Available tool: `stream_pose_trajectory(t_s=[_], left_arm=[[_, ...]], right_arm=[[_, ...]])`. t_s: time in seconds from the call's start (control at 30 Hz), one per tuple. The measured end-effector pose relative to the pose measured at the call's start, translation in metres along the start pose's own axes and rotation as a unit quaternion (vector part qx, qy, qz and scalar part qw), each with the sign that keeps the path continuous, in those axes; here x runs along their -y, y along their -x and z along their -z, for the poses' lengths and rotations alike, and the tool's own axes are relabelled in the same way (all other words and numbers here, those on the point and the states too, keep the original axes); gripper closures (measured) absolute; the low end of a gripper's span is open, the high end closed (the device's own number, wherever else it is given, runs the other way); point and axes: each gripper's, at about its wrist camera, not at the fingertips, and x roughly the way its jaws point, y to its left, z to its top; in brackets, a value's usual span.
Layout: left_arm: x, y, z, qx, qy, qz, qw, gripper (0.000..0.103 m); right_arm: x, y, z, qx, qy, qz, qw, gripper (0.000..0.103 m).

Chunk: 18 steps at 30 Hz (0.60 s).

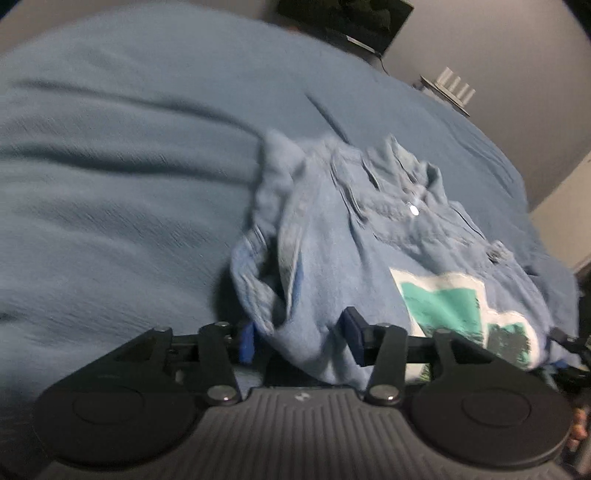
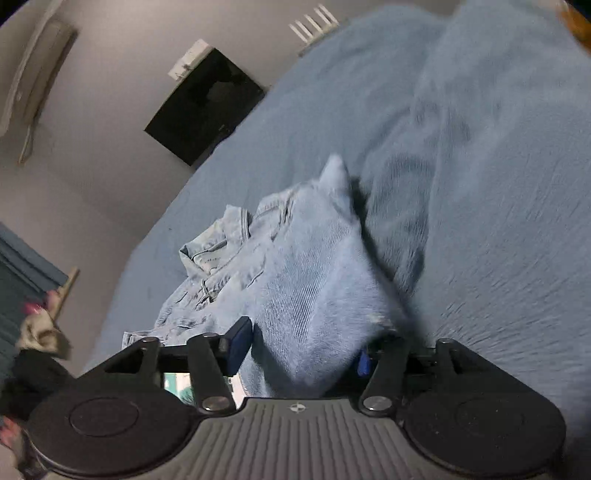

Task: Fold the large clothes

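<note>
Left gripper [image 1: 301, 341]: two blue pads [image 1: 352, 334] standing apart, a fold of the denim jacket [image 1: 332, 236] lying between them, not visibly pinched. Reading it as released, cloth just draped through the gap.

Right gripper [image 2: 303, 349]: same picture. Two blue pads [image 2: 240, 345] spread, a thick fold of denim sitting in the gap, one pad partly hidden behind the fabric. Nothing pressing on it that I can see, so released too.

One jacket, light blue denim, lying bunched on the blue bedspread [image 1: 129, 166]. One metal button [image 1: 414, 210] catching light near the collar. One printed patch [image 1: 454, 306], white with teal and dark shapes, facing up on the side nearest the left gripper. Collar [image 2: 218, 243] sitting at the far end in the right wrist view.

Beyond the bed: one dark rectangular panel [image 2: 207, 107] on the grey wall, one white ribbed object [image 2: 314, 20] by the bed edge. Both views are motion-blurred.
</note>
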Motion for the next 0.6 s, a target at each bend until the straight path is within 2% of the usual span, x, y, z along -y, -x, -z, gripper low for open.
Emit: stream_pose_trajectory(t_s=[0.1, 0.13, 0.2, 0.3, 0.43, 0.5, 0.57, 0.6], left_arm=[[0.001, 0.014, -0.007, 0.053, -0.013, -0.036, 0.9979, 0.038], [-0.002, 0.027, -0.003, 0.074, -0.021, -0.035, 0.9964, 0.032], [0.007, 0.032, -0.010, 0.103, -0.040, -0.020, 0.9937, 0.023], [0.026, 0.019, -0.022, 0.109, -0.076, 0.009, 0.9911, 0.022], [0.051, -0.016, -0.032, 0.106, -0.128, 0.030, 0.9857, 0.022], [0.059, -0.033, -0.038, 0.107, -0.157, 0.032, 0.9814, 0.022], [0.064, -0.050, -0.045, 0.113, -0.181, 0.019, 0.9768, 0.022], [0.062, -0.052, -0.046, 0.116, -0.189, 0.016, 0.9749, 0.022]], right_arm=[[-0.016, 0.014, 0.000, 0.030, 0.051, 0.026, 0.998, 0.036], [-0.021, 0.017, -0.001, 0.042, 0.061, 0.031, 0.997, 0.036], [-0.021, 0.036, -0.001, 0.094, 0.094, 0.049, 0.990, 0.026], [-0.037, 0.055, -0.010, 0.170, 0.166, 0.041, 0.971, 0.016], [-0.057, 0.022, -0.021, 0.143, 0.235, 0.025, 0.961, 0.017], [-0.063, -0.004, -0.025, 0.120, 0.267, 0.024, 0.956, 0.025], [-0.071, -0.029, -0.029, 0.097, 0.296, 0.032, 0.950, 0.036], [-0.073, -0.042, -0.031, 0.080, 0.311, 0.034, 0.947, 0.039]])
